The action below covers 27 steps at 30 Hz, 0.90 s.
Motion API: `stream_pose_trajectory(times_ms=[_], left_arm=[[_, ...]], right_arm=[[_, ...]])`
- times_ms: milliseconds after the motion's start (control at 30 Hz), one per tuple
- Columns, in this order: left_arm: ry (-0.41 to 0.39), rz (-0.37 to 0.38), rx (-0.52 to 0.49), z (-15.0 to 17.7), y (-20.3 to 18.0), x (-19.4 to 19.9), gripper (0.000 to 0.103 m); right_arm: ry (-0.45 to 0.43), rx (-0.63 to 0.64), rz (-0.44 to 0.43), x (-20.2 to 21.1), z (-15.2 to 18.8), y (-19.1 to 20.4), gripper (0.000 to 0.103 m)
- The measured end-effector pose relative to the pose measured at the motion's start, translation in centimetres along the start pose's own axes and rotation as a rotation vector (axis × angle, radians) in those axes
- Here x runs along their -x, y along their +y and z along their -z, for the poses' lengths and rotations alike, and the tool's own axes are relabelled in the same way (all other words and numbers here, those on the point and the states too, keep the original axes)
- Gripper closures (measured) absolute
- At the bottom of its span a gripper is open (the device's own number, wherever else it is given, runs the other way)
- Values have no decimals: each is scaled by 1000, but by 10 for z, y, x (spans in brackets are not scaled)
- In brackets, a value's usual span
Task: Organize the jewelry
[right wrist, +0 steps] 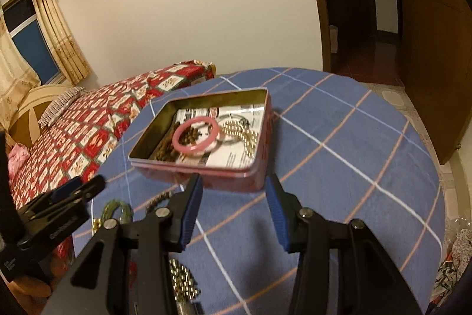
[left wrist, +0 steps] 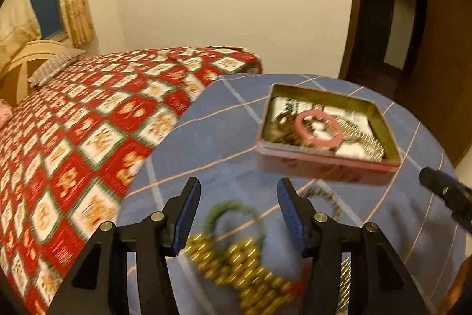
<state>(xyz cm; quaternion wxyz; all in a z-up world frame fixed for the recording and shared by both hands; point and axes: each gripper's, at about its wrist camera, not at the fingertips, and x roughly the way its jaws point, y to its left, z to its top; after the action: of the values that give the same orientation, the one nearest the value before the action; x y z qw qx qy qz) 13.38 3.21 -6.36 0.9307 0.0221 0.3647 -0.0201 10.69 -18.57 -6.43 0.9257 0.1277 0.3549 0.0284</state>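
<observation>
Both grippers hover wide open and empty over a blue checked tablecloth (right wrist: 339, 155).

The tin (right wrist: 259, 167) is the landmark: inside it lie a pink bangle (right wrist: 196, 137), a pale bead chain (right wrist: 249, 138) and brown beads (right wrist: 168, 149). Nearer than the tin, a green bracelet (left wrist: 233, 214) and gold beads (left wrist: 236, 267) lie below the left gripper (left wrist: 239, 214). The right gripper (right wrist: 234, 211) hangs just in front of the tin.

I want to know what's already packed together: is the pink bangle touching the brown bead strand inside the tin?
Touching. In the right wrist view the pink bangle lies on top of the brown bead strand inside the tin, beads showing through its ring.
</observation>
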Motion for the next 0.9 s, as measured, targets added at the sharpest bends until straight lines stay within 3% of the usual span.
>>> stream_pose_trajectory(times_ms=[367,667,833,900], left_arm=[[5,-21,44,51,48,22,48],[-2,46,-15,61,37,30,48],[-24,101,-79,64,26,39,48],[-24,128,-95,64,23,41,48]], right_arm=[[51,62,-28,8,33,13,54],[179,160,-93,-11,60,44,54],[269,233,-82,-30,77,60,54],[264,285,-57,-30,80,66,54]])
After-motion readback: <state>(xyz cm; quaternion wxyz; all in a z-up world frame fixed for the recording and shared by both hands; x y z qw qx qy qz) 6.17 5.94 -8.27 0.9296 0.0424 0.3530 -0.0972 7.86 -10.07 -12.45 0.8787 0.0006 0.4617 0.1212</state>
